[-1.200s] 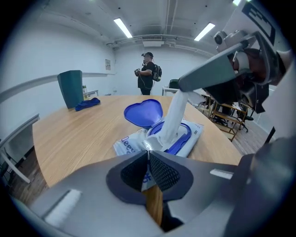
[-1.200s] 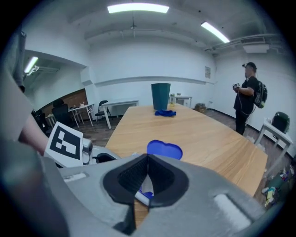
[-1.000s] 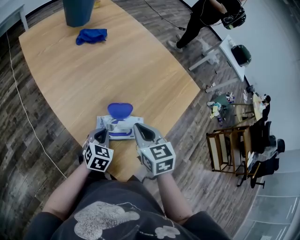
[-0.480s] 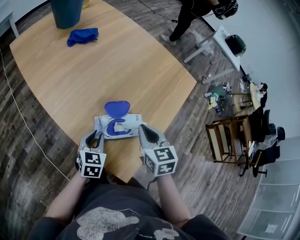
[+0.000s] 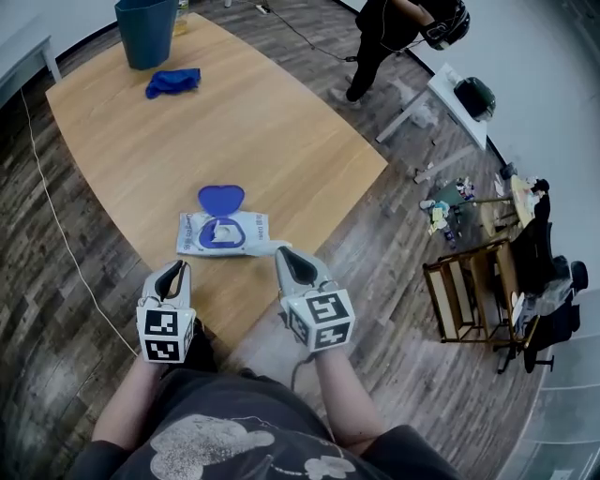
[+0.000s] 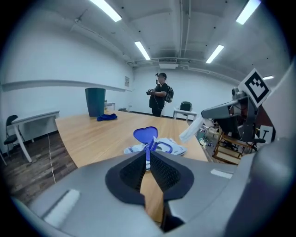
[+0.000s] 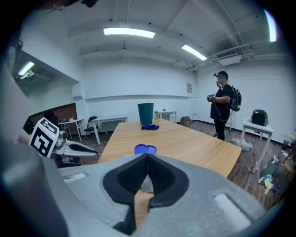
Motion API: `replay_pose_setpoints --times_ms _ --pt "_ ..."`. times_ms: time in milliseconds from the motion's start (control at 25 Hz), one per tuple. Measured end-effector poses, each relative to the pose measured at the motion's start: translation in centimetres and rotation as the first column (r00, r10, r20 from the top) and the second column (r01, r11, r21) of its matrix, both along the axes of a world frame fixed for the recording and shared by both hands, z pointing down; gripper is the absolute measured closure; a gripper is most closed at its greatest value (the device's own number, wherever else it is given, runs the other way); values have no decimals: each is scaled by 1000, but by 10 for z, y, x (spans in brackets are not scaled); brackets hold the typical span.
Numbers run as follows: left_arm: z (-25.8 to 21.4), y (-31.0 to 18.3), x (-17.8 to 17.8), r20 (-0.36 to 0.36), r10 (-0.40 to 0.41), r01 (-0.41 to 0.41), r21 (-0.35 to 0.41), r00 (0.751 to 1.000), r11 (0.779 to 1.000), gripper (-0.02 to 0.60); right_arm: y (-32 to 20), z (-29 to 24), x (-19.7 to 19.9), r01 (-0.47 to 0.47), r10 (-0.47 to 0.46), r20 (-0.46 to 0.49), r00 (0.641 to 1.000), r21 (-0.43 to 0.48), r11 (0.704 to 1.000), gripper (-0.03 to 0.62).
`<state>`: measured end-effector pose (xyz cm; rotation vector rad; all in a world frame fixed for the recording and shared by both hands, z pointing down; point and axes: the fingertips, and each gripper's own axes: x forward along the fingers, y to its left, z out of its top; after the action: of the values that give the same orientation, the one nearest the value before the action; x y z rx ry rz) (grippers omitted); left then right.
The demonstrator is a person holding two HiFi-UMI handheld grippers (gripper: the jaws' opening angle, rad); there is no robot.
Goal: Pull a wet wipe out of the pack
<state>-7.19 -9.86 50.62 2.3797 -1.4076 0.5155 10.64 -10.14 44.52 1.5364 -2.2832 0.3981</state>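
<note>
The wet wipe pack lies flat near the table's front edge, its blue heart-shaped lid flipped open. My right gripper is shut on a white wet wipe that reaches back toward the pack. From the left gripper view that wipe hangs off the right gripper's tip, clear of the pack. My left gripper hovers over the table edge, left of and nearer than the pack. Its jaws have just been closing and stand all but together, with nothing between them.
The wooden table ends just in front of me. A blue bin and a blue cloth sit at its far end. A person stands beyond the far right corner. A wooden rack stands on the floor to the right.
Both grippers have drawn back from the pack toward me. The left one let go of the pack and rose. The right one has pulled the white wipe out with it.
</note>
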Motion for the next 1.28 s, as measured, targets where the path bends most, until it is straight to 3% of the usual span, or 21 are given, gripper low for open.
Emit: replay_pose_setpoints --times_ms 480,960,1280 --pt "-49 124 42 -54 -111 117 123 992 985 537 115 -36 -4 236 -234 -29 972 134 963 599" --pt "-70 214 60 -47 -171 177 175 984 969 546 208 -45 31 235 -242 25 970 159 959 600" --pt "-95 226 53 -69 -178 189 230 982 955 563 225 -51 33 233 -242 34 970 167 958 600"
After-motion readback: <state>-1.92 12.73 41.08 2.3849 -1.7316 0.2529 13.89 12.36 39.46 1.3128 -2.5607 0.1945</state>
